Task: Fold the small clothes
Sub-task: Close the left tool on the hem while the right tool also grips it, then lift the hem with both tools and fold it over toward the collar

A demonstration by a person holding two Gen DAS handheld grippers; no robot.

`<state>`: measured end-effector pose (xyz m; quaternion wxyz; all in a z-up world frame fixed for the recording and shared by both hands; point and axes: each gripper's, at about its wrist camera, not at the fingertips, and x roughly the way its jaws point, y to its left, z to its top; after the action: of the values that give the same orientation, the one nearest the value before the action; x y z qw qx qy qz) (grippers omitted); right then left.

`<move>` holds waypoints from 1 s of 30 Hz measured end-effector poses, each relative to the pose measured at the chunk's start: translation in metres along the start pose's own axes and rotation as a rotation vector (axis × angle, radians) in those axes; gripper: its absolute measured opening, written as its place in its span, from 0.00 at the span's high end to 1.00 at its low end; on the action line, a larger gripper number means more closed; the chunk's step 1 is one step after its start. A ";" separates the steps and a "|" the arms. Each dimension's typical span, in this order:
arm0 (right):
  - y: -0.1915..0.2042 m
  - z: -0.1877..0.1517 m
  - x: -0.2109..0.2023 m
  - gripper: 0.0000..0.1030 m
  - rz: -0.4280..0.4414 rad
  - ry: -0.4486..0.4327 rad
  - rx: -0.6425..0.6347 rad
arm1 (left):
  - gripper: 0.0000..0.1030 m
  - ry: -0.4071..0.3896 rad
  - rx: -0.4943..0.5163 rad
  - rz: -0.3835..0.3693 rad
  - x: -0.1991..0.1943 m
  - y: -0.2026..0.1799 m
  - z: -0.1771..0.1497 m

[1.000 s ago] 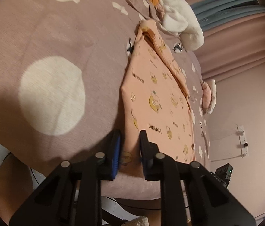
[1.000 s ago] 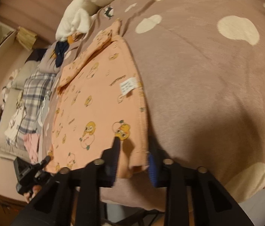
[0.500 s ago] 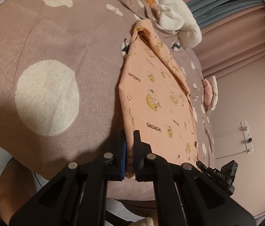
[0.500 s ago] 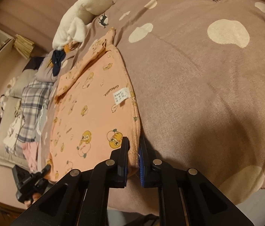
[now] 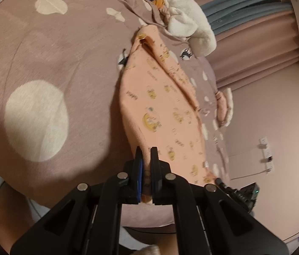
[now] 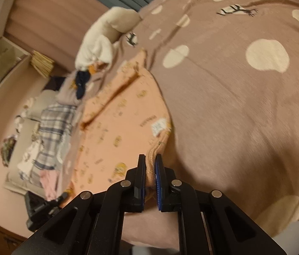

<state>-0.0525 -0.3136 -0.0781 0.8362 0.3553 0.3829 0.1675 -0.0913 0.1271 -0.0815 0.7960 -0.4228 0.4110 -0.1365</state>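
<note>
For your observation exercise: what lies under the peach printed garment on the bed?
The peach garment lies on a mauve bedspread with cream spots, which shows all around it. Whatever sits directly beneath the cloth is covered, so nothing more can be told.

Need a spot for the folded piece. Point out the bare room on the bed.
Bare bedspread right of the peach garment, and left of it in the left view. Crowded at the far end: white fleece and dark clothes.
</note>
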 end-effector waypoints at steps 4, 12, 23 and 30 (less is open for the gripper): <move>0.012 0.014 -0.001 0.91 0.032 -0.024 -0.026 | 0.98 -0.008 -0.013 -0.046 0.006 -0.010 0.020; 0.040 0.055 0.017 0.91 0.036 0.004 -0.110 | 0.98 -0.005 -0.029 -0.129 0.019 -0.029 0.058; 0.078 0.115 0.044 0.91 -0.015 0.042 -0.194 | 0.98 -0.042 -0.020 -0.132 0.044 -0.051 0.130; 0.093 0.161 0.068 0.91 -0.057 0.083 -0.207 | 0.98 -0.025 -0.047 -0.124 0.073 -0.061 0.184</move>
<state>0.1133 -0.2868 0.0269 0.8563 0.2485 0.4078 0.1968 0.1040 0.1525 -0.0166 0.7811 -0.4677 0.3769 -0.1705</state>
